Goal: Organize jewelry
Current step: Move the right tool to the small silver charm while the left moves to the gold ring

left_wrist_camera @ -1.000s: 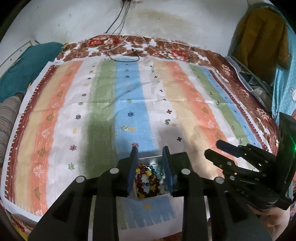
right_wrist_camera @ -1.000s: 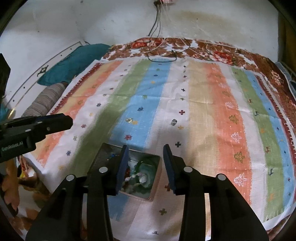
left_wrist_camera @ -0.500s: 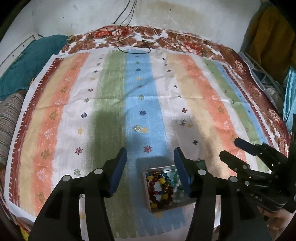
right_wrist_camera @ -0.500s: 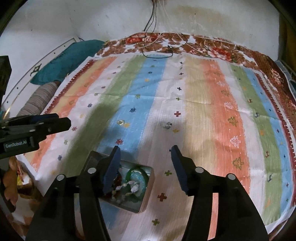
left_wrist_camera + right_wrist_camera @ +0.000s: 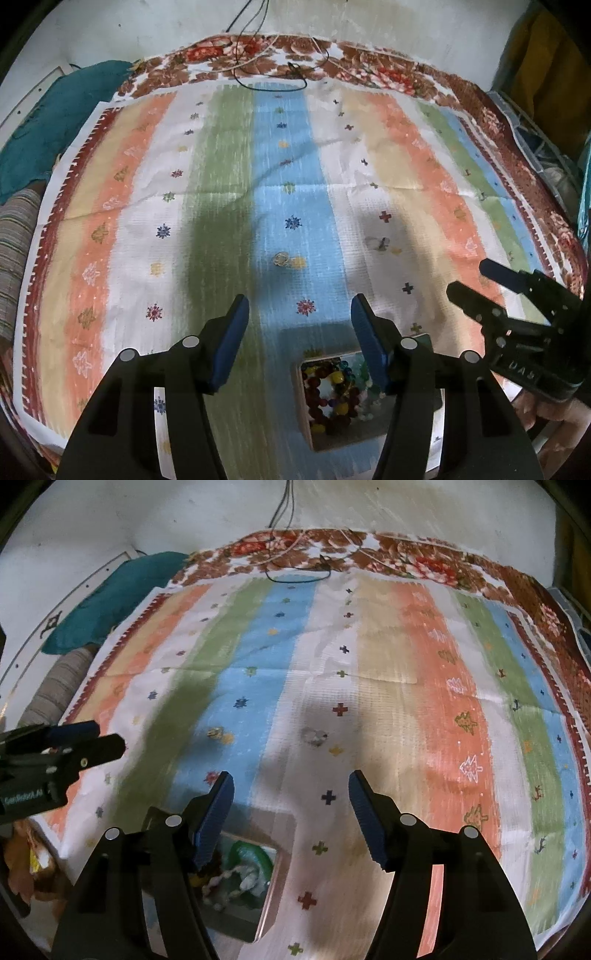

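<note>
A small open box (image 5: 301, 400) full of coloured beads (image 5: 328, 387) lies on the striped cloth (image 5: 221, 184), just under and behind my left gripper's right finger. My left gripper (image 5: 299, 310) is open with only cloth between its fingers. A small shiny jewel (image 5: 281, 259) lies ahead of it on the blue stripe, and a pale jewel (image 5: 380, 243) lies further right. In the right wrist view the box (image 5: 274, 880) shows a green bangle (image 5: 251, 853) and a white string. My right gripper (image 5: 291, 782) is empty and its jaws are opening. The pale jewel (image 5: 314, 736) lies ahead of it.
The cloth covers a bed with a floral border (image 5: 332, 70); black and white cables (image 5: 273, 79) lie at its far edge by the wall. A teal pillow (image 5: 48, 122) and a striped bolster (image 5: 14, 258) sit at the left. A hand holds the right gripper (image 5: 469, 277).
Both grippers' jaws have spread wider and both have moved forward and down over the cloth. The box, earlier between the fingertips, now sits lower in each view, behind them.
</note>
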A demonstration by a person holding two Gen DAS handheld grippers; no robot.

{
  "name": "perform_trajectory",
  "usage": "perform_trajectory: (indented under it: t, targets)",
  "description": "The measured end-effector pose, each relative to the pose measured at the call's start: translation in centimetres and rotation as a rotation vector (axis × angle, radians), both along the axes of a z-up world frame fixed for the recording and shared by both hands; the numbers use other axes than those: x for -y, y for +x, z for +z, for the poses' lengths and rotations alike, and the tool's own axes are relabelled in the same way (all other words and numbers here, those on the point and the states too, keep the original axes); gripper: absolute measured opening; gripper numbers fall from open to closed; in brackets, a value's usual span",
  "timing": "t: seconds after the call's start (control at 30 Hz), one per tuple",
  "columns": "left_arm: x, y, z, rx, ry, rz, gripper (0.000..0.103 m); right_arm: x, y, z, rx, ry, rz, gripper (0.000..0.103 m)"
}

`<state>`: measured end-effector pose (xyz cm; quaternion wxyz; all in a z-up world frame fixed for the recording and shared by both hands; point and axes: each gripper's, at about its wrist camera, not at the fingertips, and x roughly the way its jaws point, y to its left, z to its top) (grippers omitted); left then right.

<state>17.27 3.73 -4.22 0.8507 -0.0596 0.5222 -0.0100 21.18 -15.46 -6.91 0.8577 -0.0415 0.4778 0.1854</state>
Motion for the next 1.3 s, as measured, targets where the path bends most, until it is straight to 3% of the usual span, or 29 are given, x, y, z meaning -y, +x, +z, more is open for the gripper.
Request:
perform_trajectory:
  t: [1.3]
  targets:
    - [-0.2,7.1,-7.0,-0.146,0.07,0.004,0.058,-2.0,6.8,-5.6,-0.106,-0.108,-0.018,0.068]
